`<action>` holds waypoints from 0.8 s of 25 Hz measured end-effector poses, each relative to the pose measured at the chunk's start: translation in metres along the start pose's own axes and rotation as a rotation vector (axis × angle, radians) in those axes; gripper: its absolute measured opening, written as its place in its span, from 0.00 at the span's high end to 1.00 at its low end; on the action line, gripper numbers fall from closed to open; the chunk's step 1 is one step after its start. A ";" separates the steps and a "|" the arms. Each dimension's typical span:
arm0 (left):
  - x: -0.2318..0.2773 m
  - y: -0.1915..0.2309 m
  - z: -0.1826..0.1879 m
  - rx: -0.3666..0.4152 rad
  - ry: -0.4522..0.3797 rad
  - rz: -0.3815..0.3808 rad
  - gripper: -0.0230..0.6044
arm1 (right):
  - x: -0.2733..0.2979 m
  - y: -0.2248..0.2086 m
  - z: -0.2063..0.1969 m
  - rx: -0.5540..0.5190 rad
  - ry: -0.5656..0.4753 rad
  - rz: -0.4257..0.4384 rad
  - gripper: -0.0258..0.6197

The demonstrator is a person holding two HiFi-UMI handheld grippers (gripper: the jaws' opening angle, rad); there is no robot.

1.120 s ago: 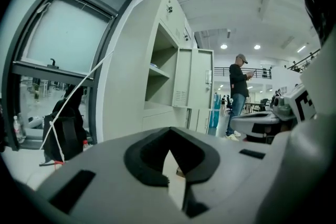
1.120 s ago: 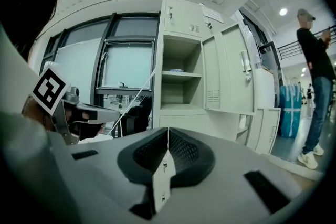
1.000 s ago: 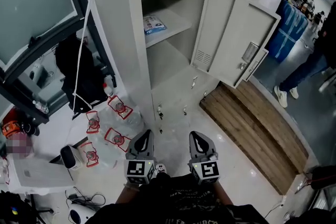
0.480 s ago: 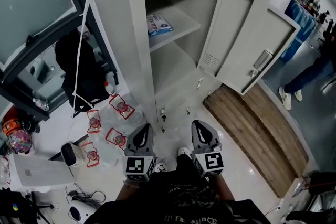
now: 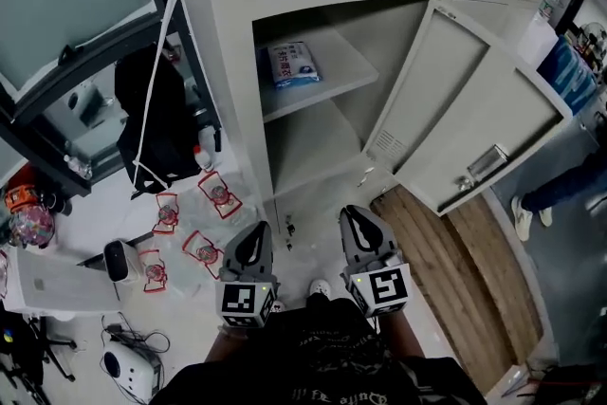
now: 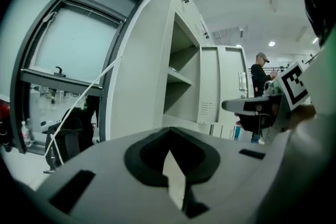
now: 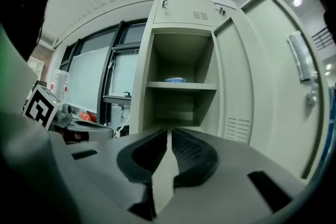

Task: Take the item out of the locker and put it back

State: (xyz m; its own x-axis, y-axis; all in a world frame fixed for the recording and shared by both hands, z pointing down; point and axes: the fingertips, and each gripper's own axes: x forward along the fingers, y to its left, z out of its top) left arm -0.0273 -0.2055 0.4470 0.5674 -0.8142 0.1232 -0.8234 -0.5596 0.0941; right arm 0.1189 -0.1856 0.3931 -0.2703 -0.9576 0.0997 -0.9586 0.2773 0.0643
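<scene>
Packet (image 5: 291, 64) lies at the shelf's (image 5: 341, 71) left side, door (image 5: 465, 123) wide open, left gripper (image 5: 254, 242) and right gripper (image 5: 356, 225) pressed together, empty.

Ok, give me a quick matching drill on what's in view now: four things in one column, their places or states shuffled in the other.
Things:
1. blue-and-white packet
2. locker door
3. right gripper
4. red-edged pouches

Places or states:
a. on the floor, left of the locker
b. swung open to the right
c. lying on the upper shelf
d. jaws shut, nothing between them

Pairs: 1-c, 2-b, 3-d, 4-a.
</scene>
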 end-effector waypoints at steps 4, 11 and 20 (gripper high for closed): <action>0.009 0.001 0.001 -0.004 0.006 0.046 0.95 | 0.021 -0.009 0.027 -0.018 -0.014 0.099 0.78; 0.011 0.013 -0.001 -0.044 0.015 0.144 0.95 | 0.055 -0.021 0.086 -0.092 -0.099 0.217 0.76; 0.003 0.028 -0.018 -0.058 0.040 0.231 0.95 | 0.100 -0.020 0.144 -0.253 -0.156 0.263 0.75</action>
State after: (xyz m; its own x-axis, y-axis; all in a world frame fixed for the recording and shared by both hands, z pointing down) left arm -0.0488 -0.2210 0.4676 0.3647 -0.9122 0.1870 -0.9303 -0.3483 0.1150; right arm 0.0977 -0.2984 0.2590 -0.5323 -0.8465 -0.0057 -0.8081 0.5061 0.3014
